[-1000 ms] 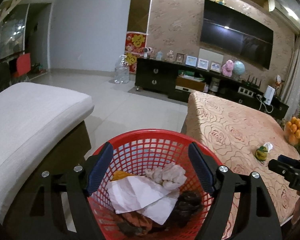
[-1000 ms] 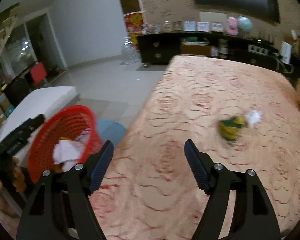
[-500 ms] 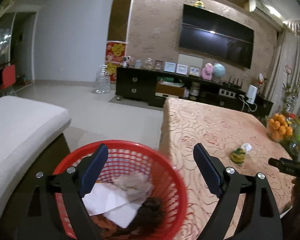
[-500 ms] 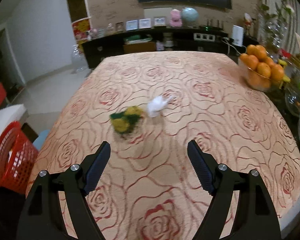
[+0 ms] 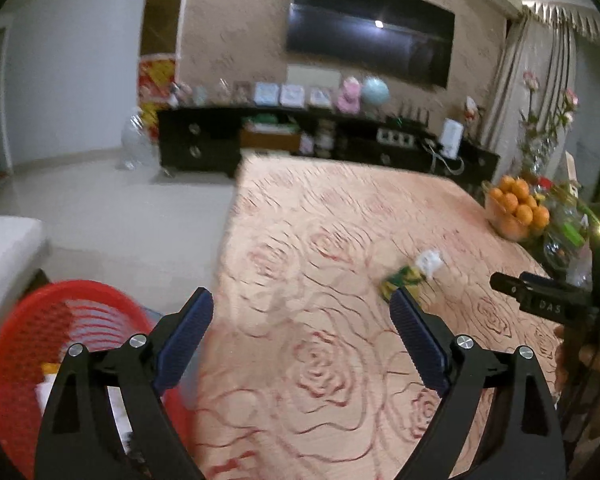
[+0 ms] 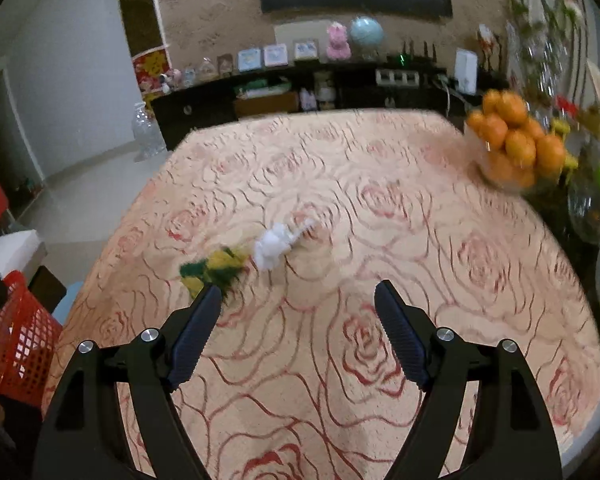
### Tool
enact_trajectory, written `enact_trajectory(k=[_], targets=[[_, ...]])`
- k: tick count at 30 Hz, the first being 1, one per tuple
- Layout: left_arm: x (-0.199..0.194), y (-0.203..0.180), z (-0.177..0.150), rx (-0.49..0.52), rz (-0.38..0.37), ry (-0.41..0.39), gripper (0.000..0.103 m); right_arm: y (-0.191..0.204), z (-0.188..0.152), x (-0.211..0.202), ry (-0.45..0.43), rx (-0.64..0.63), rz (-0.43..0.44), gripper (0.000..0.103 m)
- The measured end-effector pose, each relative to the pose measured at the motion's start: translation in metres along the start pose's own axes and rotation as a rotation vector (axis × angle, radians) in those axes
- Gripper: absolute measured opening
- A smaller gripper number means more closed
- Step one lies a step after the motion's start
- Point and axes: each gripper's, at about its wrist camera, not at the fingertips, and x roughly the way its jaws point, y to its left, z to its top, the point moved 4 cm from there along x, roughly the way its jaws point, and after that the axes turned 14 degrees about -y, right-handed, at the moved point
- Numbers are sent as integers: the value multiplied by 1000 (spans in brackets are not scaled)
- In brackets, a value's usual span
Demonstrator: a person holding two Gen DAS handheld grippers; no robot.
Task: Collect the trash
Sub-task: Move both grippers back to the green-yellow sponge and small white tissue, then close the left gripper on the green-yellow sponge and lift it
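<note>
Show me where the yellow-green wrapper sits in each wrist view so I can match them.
Left wrist: yellow-green wrapper right of centre, just above the left gripper's right fingertip.
Right wrist: left of centre, above the right gripper's left fingertip.
Shared landmark: white tissue beside it.

Blurred yellow-green wrapper (image 6: 216, 266), perhaps partly behind right claw (image 6: 298, 302).

- Counter (image 6: 380, 208) cloth: peach, patterned with red-outlined roses.
- Wrapper (image 6: 216, 266), at 10 o'clock on the cloth: yellow and green.
- Tissue (image 6: 274, 244) just beside it: white.
- Basket (image 5: 32, 332): red mesh.
- Oranges (image 6: 516, 140) at 2 o'clock: bright orange.
- Right hand-held gripper (image 6: 298, 314): black, with dark blue ribbed pads (image 6: 400, 332).
</note>
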Motion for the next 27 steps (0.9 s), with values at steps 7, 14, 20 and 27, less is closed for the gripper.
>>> enact_trajectory(k=[7, 14, 20, 27], targets=[[60, -35, -17, -5, -27, 82, 87, -25, -10, -5, 34, 79, -40, 76], [109, -74, -23, 66, -57, 137, 87, -39, -17, -8, 71, 160, -32, 76], [144, -100, -36, 134, -97, 194, 87, -43, -19, -7, 87, 192, -20, 76], [166, -114, -50, 162, -135, 248, 65, -42, -23, -5, 116, 214, 7, 76]])
